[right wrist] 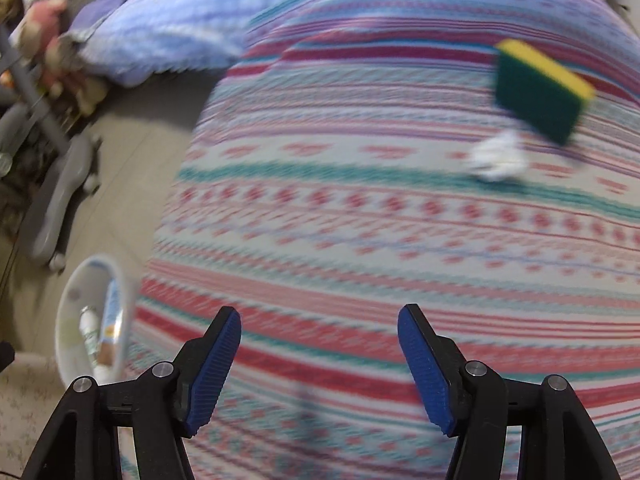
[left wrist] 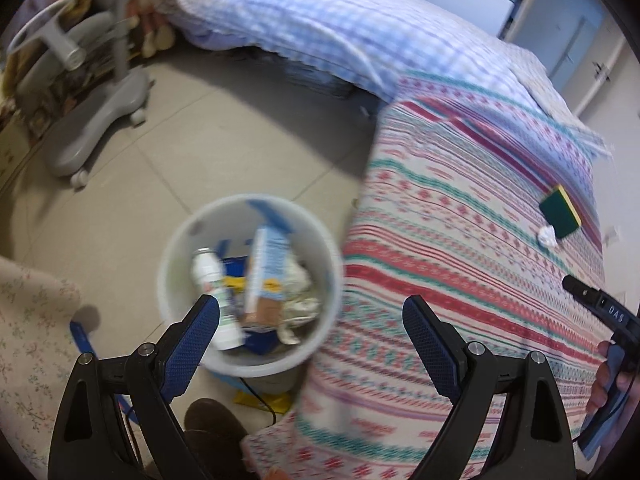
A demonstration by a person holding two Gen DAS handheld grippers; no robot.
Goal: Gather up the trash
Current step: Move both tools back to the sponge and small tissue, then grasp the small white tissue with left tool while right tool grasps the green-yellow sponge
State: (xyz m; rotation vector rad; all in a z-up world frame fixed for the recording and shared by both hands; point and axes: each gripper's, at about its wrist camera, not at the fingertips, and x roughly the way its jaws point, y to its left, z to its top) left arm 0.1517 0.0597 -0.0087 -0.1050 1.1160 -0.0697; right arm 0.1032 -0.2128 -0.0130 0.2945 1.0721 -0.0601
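Green-yellow sponge [right wrist: 540,88] lying diagonally beside crumpled tissue [right wrist: 498,158], both grippers' fingers [right wrist: 216,368] wide, empty.

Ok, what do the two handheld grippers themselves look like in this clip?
Both the left gripper and right gripper look alike: black angular arms with silver pivot bolts, ending in blue ribbed pads. In the left wrist view the right gripper's black body carries white lettering, with blue on its handle.

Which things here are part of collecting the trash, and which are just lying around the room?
Part of the job:
- white bin on the floor, already holding a bottle and a carton
- crumpled white paper on the striped bedspread
- green and yellow sponge beside it, probably

Just lying about:
- blue checked duvet
- grey wheeled stand
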